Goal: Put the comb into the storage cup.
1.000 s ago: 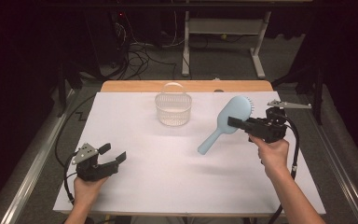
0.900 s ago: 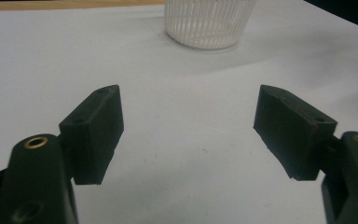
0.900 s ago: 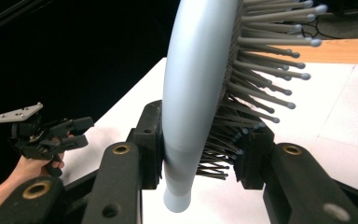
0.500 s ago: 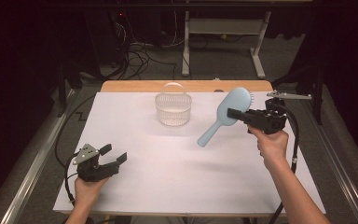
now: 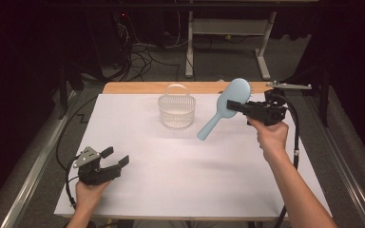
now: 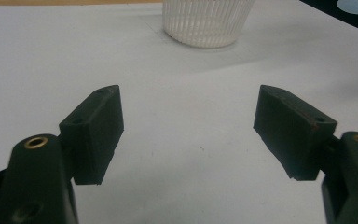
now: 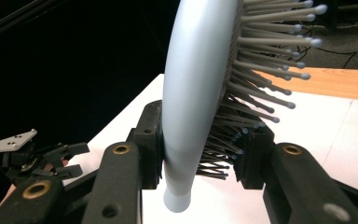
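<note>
Since the earlier frames the right gripper [image 5: 235, 106] has been carrying the light blue hairbrush [image 5: 222, 110] higher and farther toward the back of the worktop [image 5: 180, 156], so the brush head is now sitting above the worktop's far edge, while the left gripper [image 5: 115, 159] has been staying where it was. In the high view the right gripper's fingers are closing on the brush where the head narrows toward the handle; the head is rising up and beyond the fingers, and the handle is slanting down from them toward the person's left, clear of the worktop. In the right gripper view the fingers [image 7: 150, 140] are pinching the hairbrush [image 7: 196, 93] from both sides, one pressing on the smooth back, the other pushing into the bristles, which are pointing away to the right. The white ribbed basket [image 5: 176, 108] is standing on the worktop to the left of these fingers, near the handle tip but apart from it. In the left gripper view the fingers [image 6: 95, 130] are spreading wide with nothing between them, hovering low over the bare white worktop [image 6: 186, 121], and the basket [image 6: 207, 21] is standing well ahead of them.
</note>
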